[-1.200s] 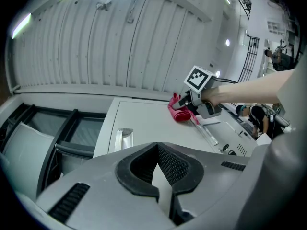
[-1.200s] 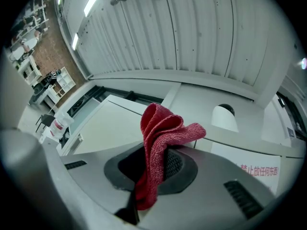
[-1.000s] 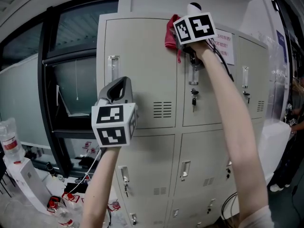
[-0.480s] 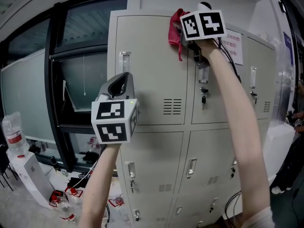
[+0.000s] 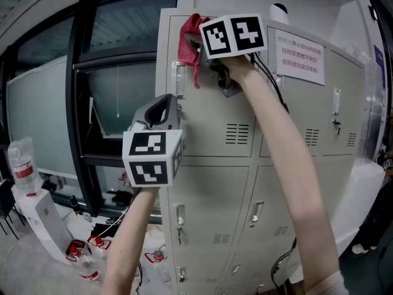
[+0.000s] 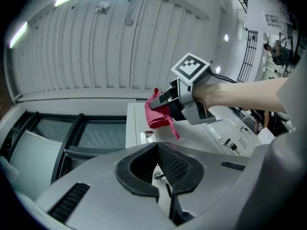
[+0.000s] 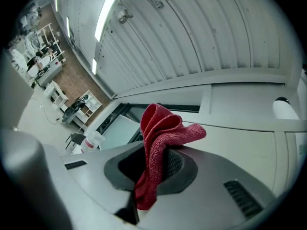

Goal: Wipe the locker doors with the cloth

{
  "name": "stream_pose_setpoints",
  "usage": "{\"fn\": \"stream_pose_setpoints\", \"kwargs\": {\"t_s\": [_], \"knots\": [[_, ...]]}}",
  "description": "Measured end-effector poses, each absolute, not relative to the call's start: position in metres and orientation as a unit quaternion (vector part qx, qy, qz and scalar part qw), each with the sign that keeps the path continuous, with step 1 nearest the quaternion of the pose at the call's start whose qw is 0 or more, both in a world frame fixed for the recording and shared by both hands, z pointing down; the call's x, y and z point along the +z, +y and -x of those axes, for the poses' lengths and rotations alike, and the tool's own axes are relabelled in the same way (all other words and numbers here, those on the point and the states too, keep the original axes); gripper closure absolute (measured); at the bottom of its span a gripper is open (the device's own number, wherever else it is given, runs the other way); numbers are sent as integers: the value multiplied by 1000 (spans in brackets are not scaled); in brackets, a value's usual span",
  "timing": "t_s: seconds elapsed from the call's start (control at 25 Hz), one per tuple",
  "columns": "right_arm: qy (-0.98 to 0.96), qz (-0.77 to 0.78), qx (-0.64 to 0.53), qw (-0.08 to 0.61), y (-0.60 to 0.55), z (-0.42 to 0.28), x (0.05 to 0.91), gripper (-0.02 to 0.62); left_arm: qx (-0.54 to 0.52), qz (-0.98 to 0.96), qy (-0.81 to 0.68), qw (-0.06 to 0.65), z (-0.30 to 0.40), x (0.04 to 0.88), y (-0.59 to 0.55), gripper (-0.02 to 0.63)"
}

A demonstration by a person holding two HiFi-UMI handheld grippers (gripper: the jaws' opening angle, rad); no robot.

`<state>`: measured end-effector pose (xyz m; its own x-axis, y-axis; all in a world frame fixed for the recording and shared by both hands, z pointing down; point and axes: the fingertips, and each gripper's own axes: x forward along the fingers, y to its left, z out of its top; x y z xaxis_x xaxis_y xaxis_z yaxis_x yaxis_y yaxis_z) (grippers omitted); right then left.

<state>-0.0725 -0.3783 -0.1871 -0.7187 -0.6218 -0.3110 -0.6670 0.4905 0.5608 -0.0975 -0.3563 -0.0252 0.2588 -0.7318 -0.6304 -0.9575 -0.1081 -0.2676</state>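
A red cloth (image 5: pixel 189 37) is pinched in my right gripper (image 5: pixel 196 42), which is shut on it and held against the top left corner of the beige locker's upper left door (image 5: pixel 212 106). In the right gripper view the cloth (image 7: pixel 160 140) bunches up out of the jaws and hangs down between them. My left gripper (image 5: pixel 161 112) is raised in front of the same door, lower and to the left, apart from the cloth. Its jaws stand shut with nothing in them (image 6: pixel 162 169). From the left gripper view the cloth (image 6: pixel 158 113) and right gripper (image 6: pixel 168 99) show above.
The locker has several doors with handles (image 5: pixel 178 82), vents and keyed locks (image 5: pixel 336 123). A paper notice (image 5: pixel 299 57) is stuck on the upper right door. A dark-framed window (image 5: pixel 83 103) stands to the left. Bottles (image 5: pixel 21 165), a white box (image 5: pixel 46 223) and cables lie on the floor.
My right gripper has carried the red cloth leftward along the top of the lockers, from the middle seam to the upper left door's corner. The left gripper has stayed about where it was.
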Motion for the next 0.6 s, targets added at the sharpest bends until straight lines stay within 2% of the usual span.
{"fn": "stream_pose_setpoints", "kwargs": {"t_s": [0.32, 0.6], "knots": [[864, 364, 347, -6, -393, 130, -165, 569, 165, 711, 597, 333, 125, -23, -353, 591], [849, 395, 350, -25, -416, 135, -162, 569, 169, 708, 603, 325, 145, -19, -358, 591]]}}
